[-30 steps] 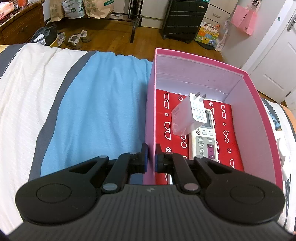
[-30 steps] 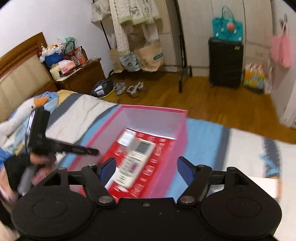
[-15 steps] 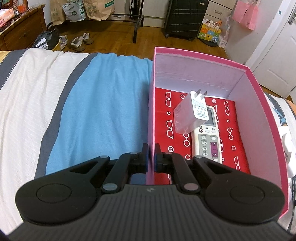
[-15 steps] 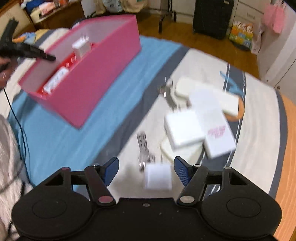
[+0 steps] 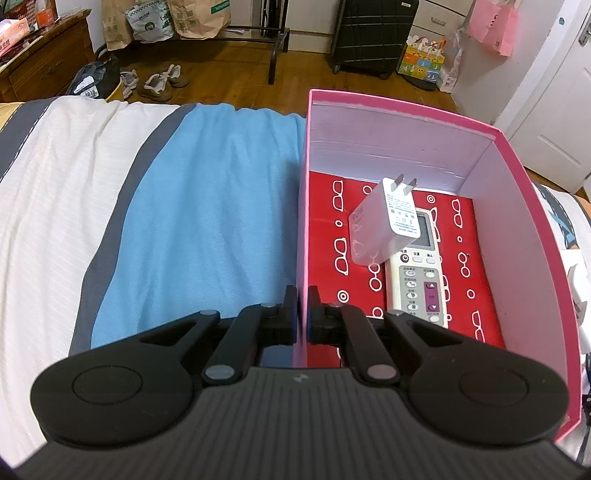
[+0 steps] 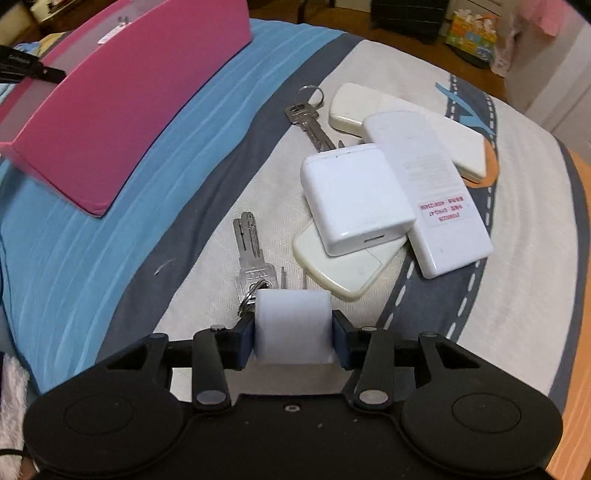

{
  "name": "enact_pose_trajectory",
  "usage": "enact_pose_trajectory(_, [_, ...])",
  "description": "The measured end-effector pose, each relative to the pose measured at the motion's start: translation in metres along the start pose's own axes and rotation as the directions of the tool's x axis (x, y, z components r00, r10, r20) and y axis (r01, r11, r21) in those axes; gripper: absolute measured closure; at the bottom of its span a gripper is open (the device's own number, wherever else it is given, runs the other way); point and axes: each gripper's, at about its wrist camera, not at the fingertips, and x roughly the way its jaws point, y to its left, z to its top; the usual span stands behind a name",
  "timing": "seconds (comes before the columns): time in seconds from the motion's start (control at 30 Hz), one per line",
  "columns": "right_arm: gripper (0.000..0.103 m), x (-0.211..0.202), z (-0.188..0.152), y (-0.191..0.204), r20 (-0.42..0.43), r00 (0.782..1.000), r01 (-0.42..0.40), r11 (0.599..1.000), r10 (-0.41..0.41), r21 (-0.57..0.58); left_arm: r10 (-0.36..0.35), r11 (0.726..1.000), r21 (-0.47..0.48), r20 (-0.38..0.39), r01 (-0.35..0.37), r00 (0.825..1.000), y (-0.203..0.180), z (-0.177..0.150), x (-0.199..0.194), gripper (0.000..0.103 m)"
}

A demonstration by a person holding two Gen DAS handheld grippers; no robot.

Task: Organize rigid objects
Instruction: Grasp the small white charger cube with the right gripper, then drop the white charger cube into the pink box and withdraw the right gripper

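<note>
My left gripper (image 5: 303,314) is shut on the left wall of a pink box (image 5: 301,229) on the bed. Inside lie a white plug adapter (image 5: 384,225) and a white remote (image 5: 421,280) on a red patterned floor. My right gripper (image 6: 293,336) is shut on a small white charger plug (image 6: 293,325), its prongs pointing forward, low over the bedspread. Ahead lie a key (image 6: 251,251), a second key set (image 6: 310,122), a white square charger (image 6: 351,195) and several flat white devices (image 6: 443,206). The pink box also shows in the right wrist view (image 6: 122,96) at upper left.
The bedspread has blue, grey and white stripes (image 5: 199,221). Beyond the bed are a wooden floor, shoes (image 5: 162,81), a black suitcase (image 5: 373,33) and a door (image 5: 554,110). The bed's edge (image 6: 580,258) runs along the right in the right wrist view.
My right gripper swung away from the box to the pile of objects and closed on the small white charger plug. My left gripper kept its grip on the box wall.
</note>
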Motion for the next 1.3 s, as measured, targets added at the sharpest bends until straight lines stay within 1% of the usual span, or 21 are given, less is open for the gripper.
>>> enact_pose_trajectory(0.07, [0.055, -0.003, -0.002, 0.004, -0.002, 1.0, 0.007, 1.0, -0.007, 0.023, -0.001, 1.0, 0.001, 0.001, 0.001, 1.0, 0.0, 0.0, 0.0, 0.099])
enact_pose_trajectory(0.17, [0.055, -0.017, -0.006, 0.014, 0.02, 0.999, 0.025, 0.999, -0.026, 0.041, -0.002, 1.0, 0.0, 0.0, 0.002, 1.0, 0.0, 0.0, 0.0, 0.099])
enact_pose_trajectory(0.27, [0.055, -0.044, -0.006, 0.021, 0.098, 0.995, 0.017, 0.996, -0.026, 0.085, -0.005, 1.0, -0.002, 0.0, 0.005, 1.0, 0.0, 0.0, 0.0, 0.099])
enact_pose_trajectory(0.3, [0.055, -0.054, -0.005, 0.024, 0.133, 0.991, -0.003, 0.994, -0.011, 0.107, -0.005, 1.0, -0.003, 0.0, 0.005, 1.0, 0.0, 0.0, 0.0, 0.099])
enact_pose_trajectory(0.37, [0.055, -0.074, -0.001, 0.03, 0.198, 0.979, -0.079, 0.987, 0.05, 0.141, -0.006, 1.0, -0.003, -0.001, 0.006, 1.0, 0.0, -0.001, 0.0, 0.099])
enact_pose_trajectory(0.47, [0.055, -0.099, 0.016, 0.057, 0.272, 0.945, -0.218, 0.97, 0.181, 0.11, -0.013, 1.0, -0.002, 0.002, 0.013, 1.0, 0.002, -0.002, -0.002, 0.099])
enact_pose_trajectory(0.57, [0.055, -0.109, 0.041, 0.09, 0.292, 0.912, -0.315, 0.948, 0.287, 0.05, -0.017, 1.0, -0.007, 0.002, 0.017, 1.0, 0.003, -0.002, -0.002, 0.099])
enact_pose_trajectory(0.6, [0.055, -0.109, 0.051, 0.102, 0.291, 0.905, -0.332, 0.943, 0.311, 0.027, -0.017, 1.0, -0.005, 0.003, 0.017, 1.0, 0.003, -0.002, -0.002, 0.099])
enact_pose_trajectory(0.63, [0.055, -0.107, 0.064, 0.118, 0.287, 0.902, -0.332, 0.943, 0.321, -0.01, -0.018, 1.0, -0.005, 0.004, 0.018, 1.0, 0.004, -0.002, -0.002, 0.099])
enact_pose_trajectory(0.7, [0.055, -0.101, 0.087, 0.149, 0.28, 0.919, -0.264, 0.96, 0.279, -0.092, -0.019, 1.0, -0.001, 0.007, 0.019, 1.0, 0.004, -0.002, -0.001, 0.099])
enact_pose_trajectory(0.73, [0.055, -0.096, 0.098, 0.161, 0.273, 0.926, -0.24, 0.964, 0.262, -0.112, -0.02, 1.0, -0.001, 0.007, 0.02, 1.0, 0.005, -0.002, 0.0, 0.099])
enact_pose_trajectory(0.77, [0.055, -0.085, 0.113, 0.174, 0.252, 0.931, -0.236, 0.963, 0.263, -0.132, -0.022, 1.0, -0.002, 0.007, 0.022, 1.0, 0.005, -0.002, -0.001, 0.099])
enact_pose_trajectory(0.83, [0.055, -0.065, 0.131, 0.186, 0.208, 0.94, -0.248, 0.961, 0.269, -0.124, -0.025, 1.0, -0.005, 0.007, 0.025, 1.0, 0.005, -0.003, 0.0, 0.099])
enact_pose_trajectory(0.87, [0.055, -0.053, 0.14, 0.191, 0.176, 0.95, -0.243, 0.964, 0.258, -0.106, -0.025, 1.0, -0.005, 0.007, 0.026, 1.0, 0.006, -0.003, 0.0, 0.099])
enact_pose_trajectory(0.93, [0.055, -0.033, 0.15, 0.194, 0.133, 0.963, -0.231, 0.972, 0.234, -0.038, -0.03, 1.0, -0.008, 0.006, 0.03, 1.0, 0.006, -0.003, 0.0, 0.099])
enact_pose_trajectory(1.0, [0.055, -0.018, 0.153, 0.195, 0.084, 0.969, -0.233, 0.973, 0.231, 0.005, -0.036, 0.999, -0.01, 0.007, 0.036, 0.999, 0.007, -0.003, 0.001, 0.098])
enact_pose_trajectory(1.07, [0.055, -0.007, 0.154, 0.192, 0.05, 0.97, -0.241, 0.969, 0.238, 0.056, -0.037, 0.999, -0.006, 0.008, 0.037, 0.999, 0.007, -0.003, 0.0, 0.098])
enact_pose_trajectory(1.13, [0.055, 0.004, 0.154, 0.188, 0.033, 0.963, -0.269, 0.954, 0.268, 0.13, -0.039, 0.999, -0.005, 0.01, 0.039, 0.999, 0.007, -0.003, 0.0, 0.098])
enact_pose_trajectory(1.2, [0.055, 0.014, 0.15, 0.187, 0.025, 0.957, -0.29, 0.942, 0.29, 0.171, -0.042, 0.999, -0.005, 0.011, 0.042, 0.999, 0.008, -0.004, -0.001, 0.098])
enact_pose_trajectory(1.23, [0.055, 0.018, 0.147, 0.187, 0.026, 0.961, -0.274, 0.944, 0.274, 0.187, -0.043, 0.999, -0.006, 0.011, 0.043, 0.999, 0.008, -0.004, -0.002, 0.098])
enact_pose_trajectory(1.3, [0.051, 0.02, 0.144, 0.192, 0.029, 0.972, -0.236, 0.958, 0.234, 0.165, -0.046, 0.999, -0.004, 0.012, 0.046, 0.999, 0.008, -0.004, -0.003, 0.097])
